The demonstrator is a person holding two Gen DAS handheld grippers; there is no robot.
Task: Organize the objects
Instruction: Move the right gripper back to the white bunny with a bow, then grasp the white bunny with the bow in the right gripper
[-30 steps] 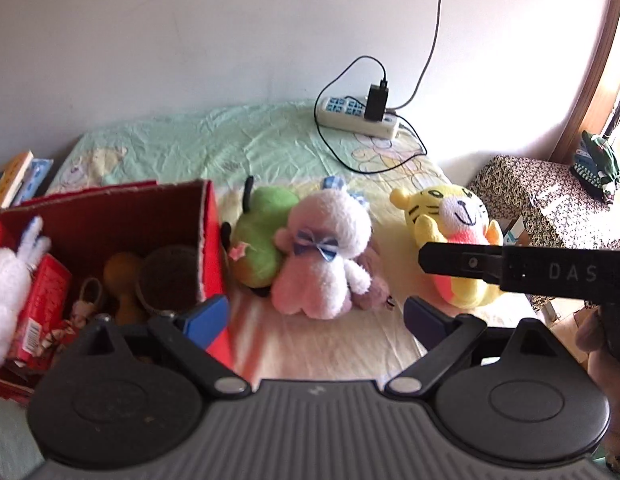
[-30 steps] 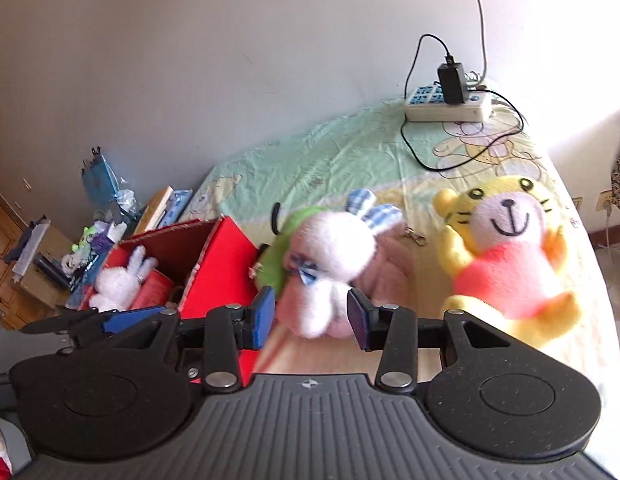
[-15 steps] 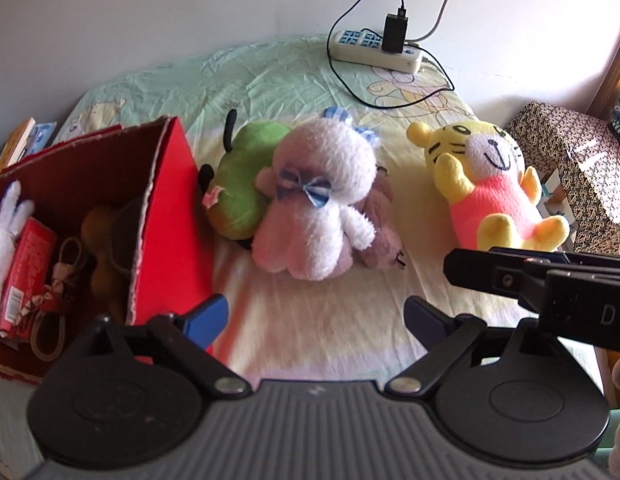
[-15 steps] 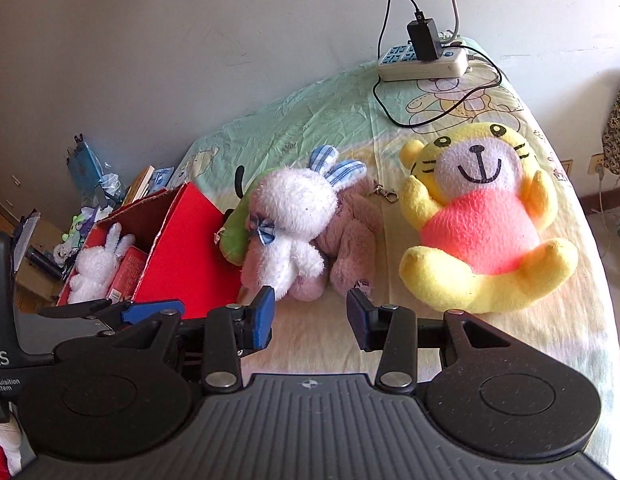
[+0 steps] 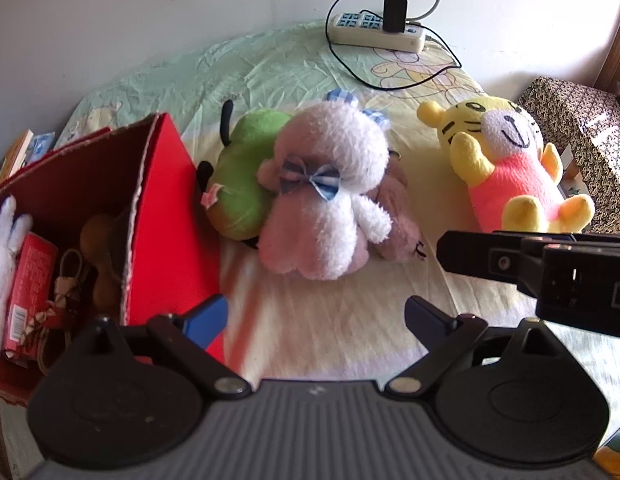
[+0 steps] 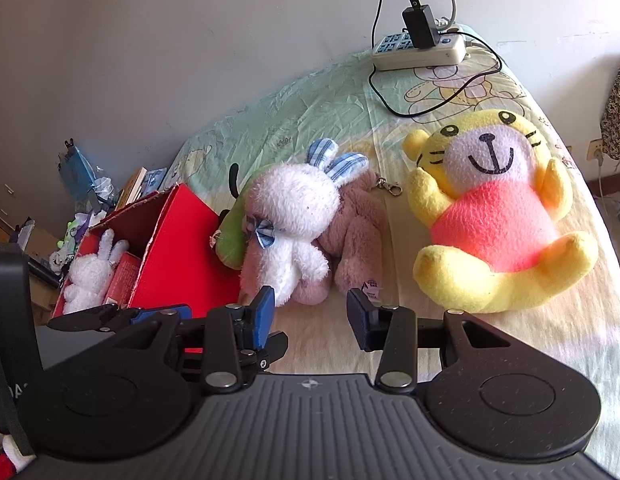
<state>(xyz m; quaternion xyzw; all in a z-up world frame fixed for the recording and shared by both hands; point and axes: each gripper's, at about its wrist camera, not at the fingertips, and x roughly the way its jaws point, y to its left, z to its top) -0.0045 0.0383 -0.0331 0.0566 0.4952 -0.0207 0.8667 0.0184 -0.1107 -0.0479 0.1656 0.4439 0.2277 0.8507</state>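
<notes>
White plush rabbit (image 5: 326,196) beside red box (image 5: 165,216)

green plush (image 5: 241,176) half hidden behind white bunny (image 5: 326,192); box contents (image 5: 65,280) – unclear

Both tongs have come down toward the bed (image 5: 293,64) and tilted more steeply. The white rabbit (image 5: 326,196) and yellow tiger (image 6: 494,216) now appear larger and nearer. The left tongs (image 5: 316,316) stand past the red box (image 5: 165,216), with the right tongs (image 6: 310,312) nearer the rabbit.
</notes>
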